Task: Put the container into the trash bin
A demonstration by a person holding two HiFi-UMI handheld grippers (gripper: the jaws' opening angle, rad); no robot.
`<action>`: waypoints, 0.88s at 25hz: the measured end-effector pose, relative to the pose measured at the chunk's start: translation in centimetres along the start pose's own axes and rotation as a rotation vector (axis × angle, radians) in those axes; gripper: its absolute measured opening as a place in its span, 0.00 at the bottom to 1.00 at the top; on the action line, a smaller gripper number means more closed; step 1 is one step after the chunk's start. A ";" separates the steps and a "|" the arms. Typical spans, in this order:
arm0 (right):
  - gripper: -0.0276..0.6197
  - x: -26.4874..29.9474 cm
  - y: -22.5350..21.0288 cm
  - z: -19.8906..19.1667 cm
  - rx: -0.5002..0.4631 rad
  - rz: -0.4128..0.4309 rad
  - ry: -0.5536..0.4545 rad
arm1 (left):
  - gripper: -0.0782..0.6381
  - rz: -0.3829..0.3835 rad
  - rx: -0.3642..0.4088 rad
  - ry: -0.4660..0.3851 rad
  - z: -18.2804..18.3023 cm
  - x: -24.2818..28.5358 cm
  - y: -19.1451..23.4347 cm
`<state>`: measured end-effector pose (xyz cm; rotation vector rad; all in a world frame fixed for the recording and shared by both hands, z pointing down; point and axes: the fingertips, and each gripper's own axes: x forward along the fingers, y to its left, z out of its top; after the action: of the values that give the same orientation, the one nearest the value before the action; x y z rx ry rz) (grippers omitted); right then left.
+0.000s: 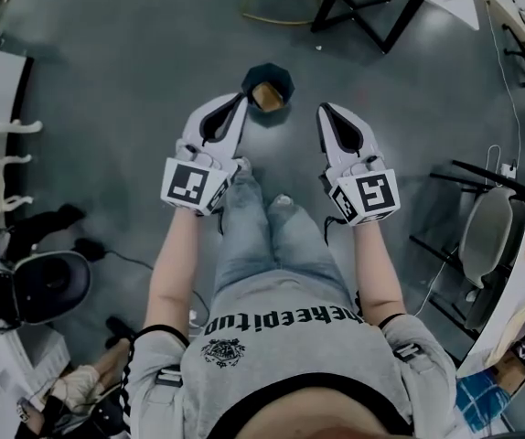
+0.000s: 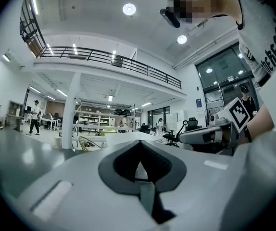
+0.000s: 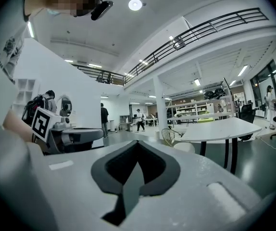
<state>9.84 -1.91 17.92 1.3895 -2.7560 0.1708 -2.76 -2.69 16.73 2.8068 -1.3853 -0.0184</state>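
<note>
A: So, which step is this?

B: Near the end, I'd judge. The trash bin point(image 1: 268, 73) stands on the grey floor point(image 1: 134, 80), just beyond the person's feet and between the two tools. Something tan lies inside it, most likely the container point(image 1: 265, 96), though it is too small to be sure.

A: And the grippers?

B: Neither carries anything. The left gripper point(image 1: 240, 101) has its jaws pressed together with nothing between them; its own view shows only the closed dark pads and the room beyond. The right gripper point(image 1: 323, 109) is the same, jaws together and empty. Both are held level at waist height, one on either side of the bin's near rim, above it and not touching it.

A: So nothing is left to carry?

B: Not that I can see. No other container shows on the floor nearby. If the tan thing is the container, the drop is made.

A: What does the next move call for?

B: Little, I think: draw both tools back toward the body, clear of the bin, without knocking its rim. If the container sits crooked, a gentle push down from above would settle it.
</note>
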 end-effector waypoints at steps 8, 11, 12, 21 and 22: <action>0.05 -0.6 2.1 2.8 -0.015 0.035 -0.034 | 0.13 0.027 0.009 -0.022 2.1 -1.5 -0.9; 0.05 -0.9 2.7 3.4 -0.025 0.048 -0.036 | 0.13 0.037 0.012 -0.032 2.8 -1.9 -1.3; 0.05 -0.9 2.8 3.6 -0.027 0.052 -0.037 | 0.13 0.040 0.014 -0.034 3.0 -2.0 -1.4; 0.05 -0.9 3.7 4.6 -0.050 0.063 -0.034 | 0.13 0.041 0.025 -0.052 4.6 -2.5 -2.0; 0.05 -0.9 3.7 4.6 -0.055 0.061 -0.033 | 0.13 0.041 0.026 -0.053 4.7 -2.4 -2.1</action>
<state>7.46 0.44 12.94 1.3080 -2.8084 0.0752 -2.64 0.50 12.02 2.8180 -1.4646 -0.0747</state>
